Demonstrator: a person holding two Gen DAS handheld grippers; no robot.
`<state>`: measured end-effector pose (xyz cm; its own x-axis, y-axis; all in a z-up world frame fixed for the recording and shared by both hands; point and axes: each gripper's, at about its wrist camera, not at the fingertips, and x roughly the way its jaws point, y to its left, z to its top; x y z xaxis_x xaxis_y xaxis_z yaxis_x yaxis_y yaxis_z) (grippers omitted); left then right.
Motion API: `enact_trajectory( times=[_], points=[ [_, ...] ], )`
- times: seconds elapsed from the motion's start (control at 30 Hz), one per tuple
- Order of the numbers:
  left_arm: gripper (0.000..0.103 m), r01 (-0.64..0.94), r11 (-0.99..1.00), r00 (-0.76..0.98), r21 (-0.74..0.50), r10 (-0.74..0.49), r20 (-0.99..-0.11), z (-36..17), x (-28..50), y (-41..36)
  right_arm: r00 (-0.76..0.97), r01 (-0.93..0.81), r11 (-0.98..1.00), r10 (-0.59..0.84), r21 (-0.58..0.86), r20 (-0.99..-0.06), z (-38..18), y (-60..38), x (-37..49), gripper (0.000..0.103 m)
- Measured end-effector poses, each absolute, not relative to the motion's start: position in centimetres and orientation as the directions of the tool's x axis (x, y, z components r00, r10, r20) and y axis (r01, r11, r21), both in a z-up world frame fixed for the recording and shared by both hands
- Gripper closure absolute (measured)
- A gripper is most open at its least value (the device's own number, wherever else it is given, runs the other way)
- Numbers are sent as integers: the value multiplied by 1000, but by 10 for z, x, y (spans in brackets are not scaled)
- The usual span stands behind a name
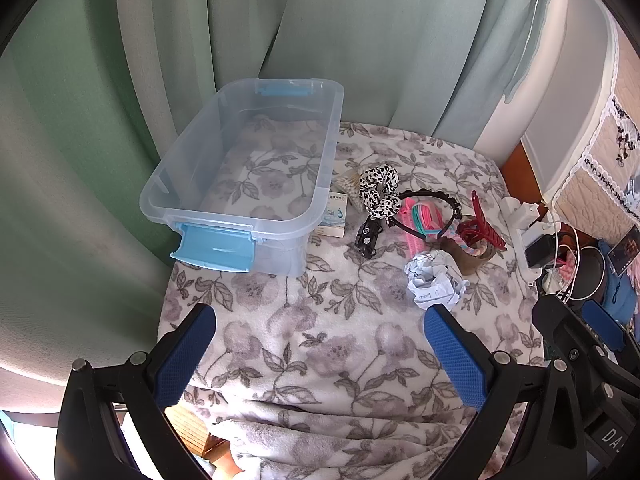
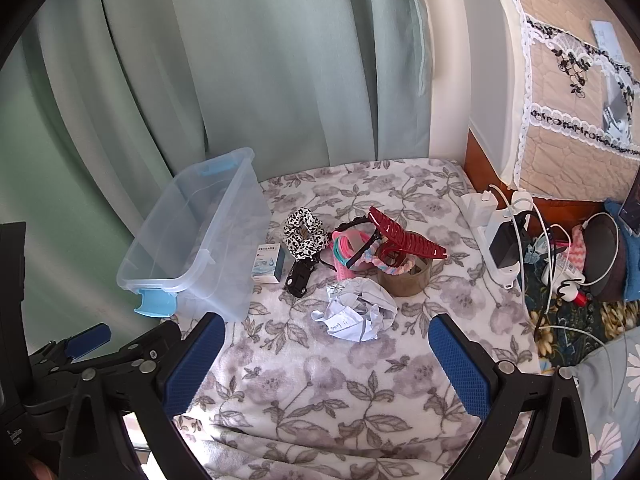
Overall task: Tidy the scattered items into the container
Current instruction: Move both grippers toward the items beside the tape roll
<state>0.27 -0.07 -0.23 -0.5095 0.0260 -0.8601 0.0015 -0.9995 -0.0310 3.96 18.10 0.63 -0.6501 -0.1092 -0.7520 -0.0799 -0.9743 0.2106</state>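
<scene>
The left wrist view looks down into the bin (image 1: 240, 168), showing its whole floor bare, with only the blanket (image 1: 320, 344) pattern coming through the clear plastic; the right wrist view sees the same bin (image 2: 192, 240) from the side, so its inside is harder to read. The left view also shows a bundle of cotton swabs (image 1: 346, 179) just behind the small box (image 1: 333, 216), which the right view mostly hides. The right view, in turn, shows the brown tub (image 2: 406, 278) more fully, a pastel braided band draped over its rim (what sits deeper inside I cannot tell), and more of the power strip (image 2: 496, 236) with its cables at the blanket's right edge.

The scattered items lie on the blanket right of the bin, none in it: the box touching the bin's wall, the leopard scrunchie (image 1: 378, 194), a black clip (image 1: 367, 236), a black headband (image 1: 430, 210) over pink and teal hair ties (image 1: 420, 220), a red claw clip (image 2: 404, 240) resting atop the tub, and crumpled paper (image 2: 356, 312) nearest the cameras.

The left gripper (image 1: 320, 352) hovers over bare blanket with its jaws spread wide, holding nothing. The right gripper (image 2: 328, 360) is likewise spread wide and empty, the paper just beyond its fingers.
</scene>
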Motion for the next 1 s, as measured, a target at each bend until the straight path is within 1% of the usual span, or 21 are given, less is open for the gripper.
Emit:
enact_trajectory(
  times=[0.2, 0.43, 0.53, 0.67, 0.8, 1.0],
  points=[
    [0, -26, -999, -566, -29, 39, -823, -2, 0, 4, -645, -93, -967, -121, 235, -754, 1, 188, 37, 0],
    [0, -84, -993, -631, -81, 116, -767, -10, -7, 17, -651, -99, -954, -152, 282, -744, -12, 206, 35, 0],
    [0, -120, -987, -633, -105, 157, -758, -17, -13, 26, -662, -93, -954, -155, 286, -734, -19, 213, 34, 0],
    [0, -157, -975, -608, -157, 220, -763, -33, -20, 37, -688, -82, -955, -153, 286, -709, -29, 222, 34, 0],
    [0, -198, -968, -593, -157, 245, -767, -52, -26, 50, -707, -88, -957, -135, 276, -694, -41, 233, 30, 0],
    [0, -251, -951, -516, -181, 289, -807, -85, -39, 68, -712, -109, -960, -105, 257, -694, -63, 254, 19, 0]
  ],
)
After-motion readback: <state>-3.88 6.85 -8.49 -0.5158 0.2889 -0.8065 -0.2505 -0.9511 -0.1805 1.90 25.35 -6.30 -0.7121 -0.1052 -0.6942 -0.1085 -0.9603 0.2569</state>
